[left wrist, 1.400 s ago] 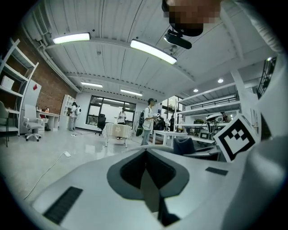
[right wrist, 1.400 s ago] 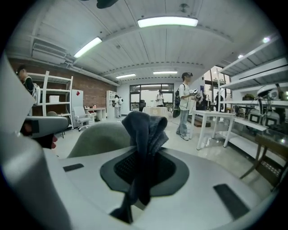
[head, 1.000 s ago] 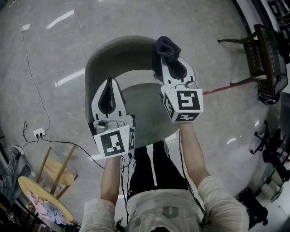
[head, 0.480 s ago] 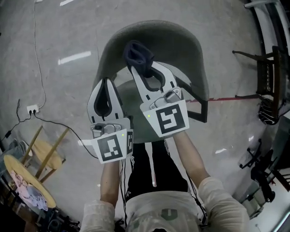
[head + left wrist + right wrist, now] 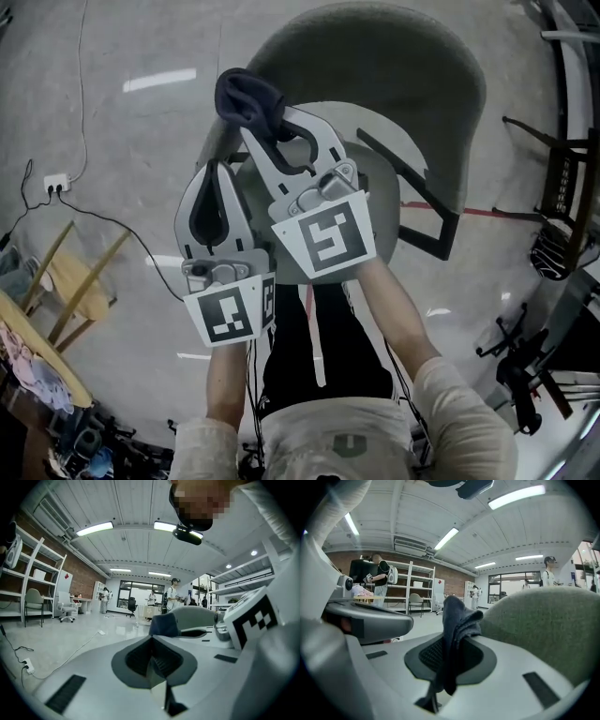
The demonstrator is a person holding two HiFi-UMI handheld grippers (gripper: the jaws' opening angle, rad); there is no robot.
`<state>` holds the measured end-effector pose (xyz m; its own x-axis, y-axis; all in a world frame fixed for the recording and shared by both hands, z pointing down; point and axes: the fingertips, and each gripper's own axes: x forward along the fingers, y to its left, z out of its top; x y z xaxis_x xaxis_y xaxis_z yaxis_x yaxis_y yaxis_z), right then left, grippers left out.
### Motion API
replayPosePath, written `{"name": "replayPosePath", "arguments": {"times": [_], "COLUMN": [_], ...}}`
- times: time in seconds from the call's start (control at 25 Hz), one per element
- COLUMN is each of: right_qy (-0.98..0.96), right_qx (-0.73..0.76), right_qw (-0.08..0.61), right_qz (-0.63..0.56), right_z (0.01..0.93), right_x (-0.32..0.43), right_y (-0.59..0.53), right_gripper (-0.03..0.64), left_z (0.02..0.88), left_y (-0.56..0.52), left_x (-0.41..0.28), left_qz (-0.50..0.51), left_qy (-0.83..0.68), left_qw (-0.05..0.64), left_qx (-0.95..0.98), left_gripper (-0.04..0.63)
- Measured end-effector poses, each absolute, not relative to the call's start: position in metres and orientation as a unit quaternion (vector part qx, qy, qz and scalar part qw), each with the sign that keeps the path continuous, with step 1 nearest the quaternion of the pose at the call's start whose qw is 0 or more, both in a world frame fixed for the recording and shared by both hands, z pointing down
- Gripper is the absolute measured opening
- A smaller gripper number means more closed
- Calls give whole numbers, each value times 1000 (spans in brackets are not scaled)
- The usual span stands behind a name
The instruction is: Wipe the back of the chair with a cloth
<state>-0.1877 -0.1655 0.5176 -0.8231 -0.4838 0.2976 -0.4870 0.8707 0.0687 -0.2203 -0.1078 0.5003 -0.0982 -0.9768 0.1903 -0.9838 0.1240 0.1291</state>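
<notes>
Dark cloth (image 5: 246,97) clamped in right gripper (image 5: 262,129) | beside chair back (image 5: 375,66) | left gripper (image 5: 215,172) jaws together, empty

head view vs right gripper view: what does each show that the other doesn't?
Head view only: the white power strip and its cable on the floor, the wooden stool, the person's forearms. Right gripper view only: white shelving, ceiling light strips. Both: the dark blue cloth clamped in the right tool, the grey-green padded chair back, the left tool.
</notes>
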Motion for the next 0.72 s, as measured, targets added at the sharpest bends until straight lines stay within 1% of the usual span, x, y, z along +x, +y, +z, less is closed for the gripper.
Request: {"name": "replayPosePath", "arguments": {"times": [0.16,0.44,0.72], "right_qy": [-950,-941,-909], "right_qx": [276,303,398], "right_qw": [143,150,112], "right_qz": [15,2,49], "right_z": [517,517,519], "right_x": [-183,-162,-103], "right_y": [-185,-203,-241], "right_gripper": [57,57,57], "left_z": [505,504,511], "left_y": [-109,-120,-134], "left_x": [-219,-201,-177], "left_qz": [13,9,12], "left_qy": [-742,-726,-706], "left_qw": [118,110,115], "left_qx": [660,679,699], "left_gripper": [15,15,15]}}
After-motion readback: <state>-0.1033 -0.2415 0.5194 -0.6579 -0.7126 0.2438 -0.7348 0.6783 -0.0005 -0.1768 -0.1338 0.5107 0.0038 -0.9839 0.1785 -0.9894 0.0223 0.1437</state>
